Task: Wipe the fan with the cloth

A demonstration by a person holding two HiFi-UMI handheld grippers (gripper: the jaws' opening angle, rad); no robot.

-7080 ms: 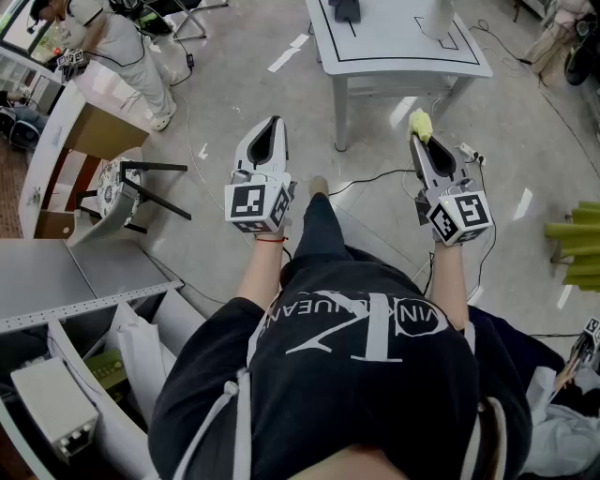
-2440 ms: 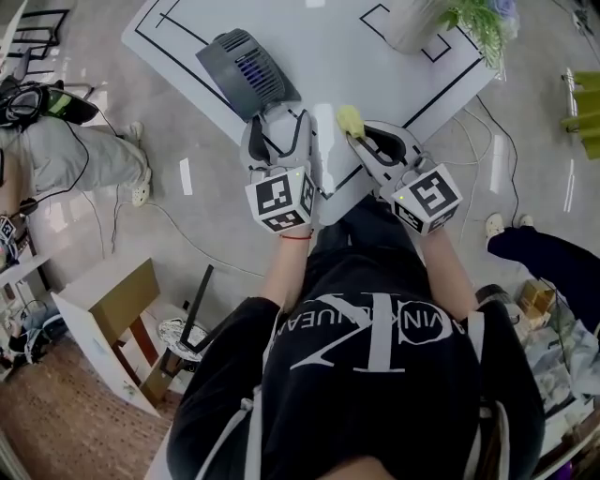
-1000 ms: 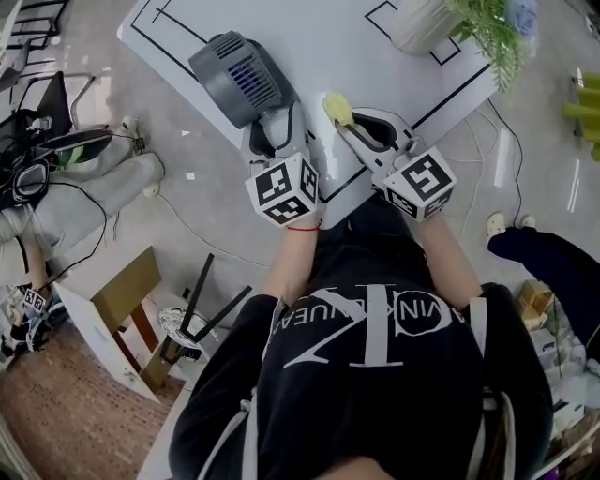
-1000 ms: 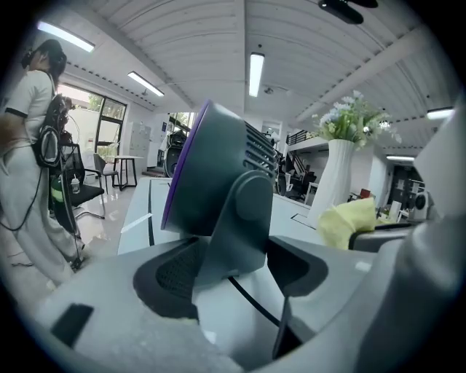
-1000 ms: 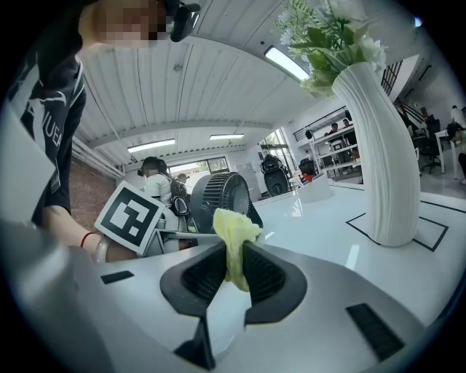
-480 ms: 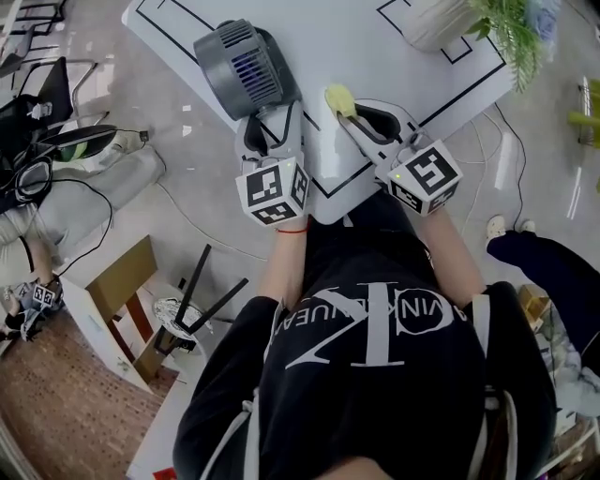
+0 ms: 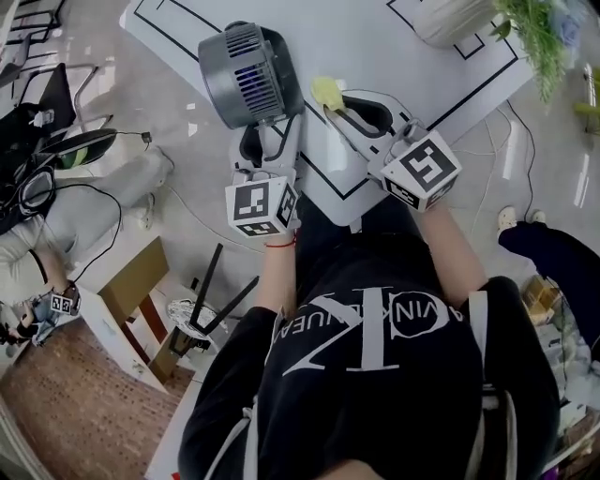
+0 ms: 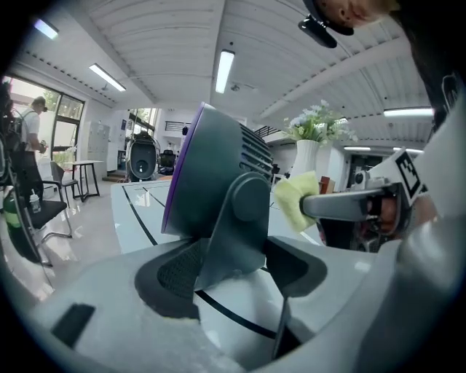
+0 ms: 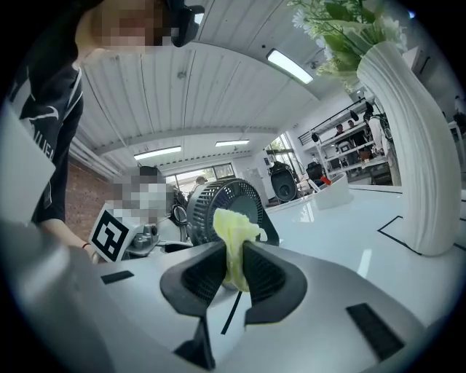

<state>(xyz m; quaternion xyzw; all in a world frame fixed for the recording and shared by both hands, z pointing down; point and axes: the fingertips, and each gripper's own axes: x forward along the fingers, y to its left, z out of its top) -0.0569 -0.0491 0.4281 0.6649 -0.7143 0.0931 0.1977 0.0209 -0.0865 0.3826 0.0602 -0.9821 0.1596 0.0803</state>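
On glossy table (image 7: pixel 384 42), grilled fan (image 7: pixel 246 75), crumpled cloth (image 7: pixel 327 92)

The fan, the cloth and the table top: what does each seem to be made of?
Fan: probably moulded plastic, matte dark grey; thin grille slats.
Cloth: soft fuzzy yellow fabric, perhaps microfibre; it bunches and folds.
Table top: smooth glossy white, perhaps laminate; it shows reflections.

The fan (image 7: pixel 248 70) stands on the table (image 7: pixel 375 47) near its left edge, its base between the jaws of the left gripper (image 7: pixel 270 131). The cloth (image 7: pixel 326 91), in the right gripper (image 7: pixel 334 104), is just right of the fan. The vase (image 7: pixel 450 17) stands near the far right edge.
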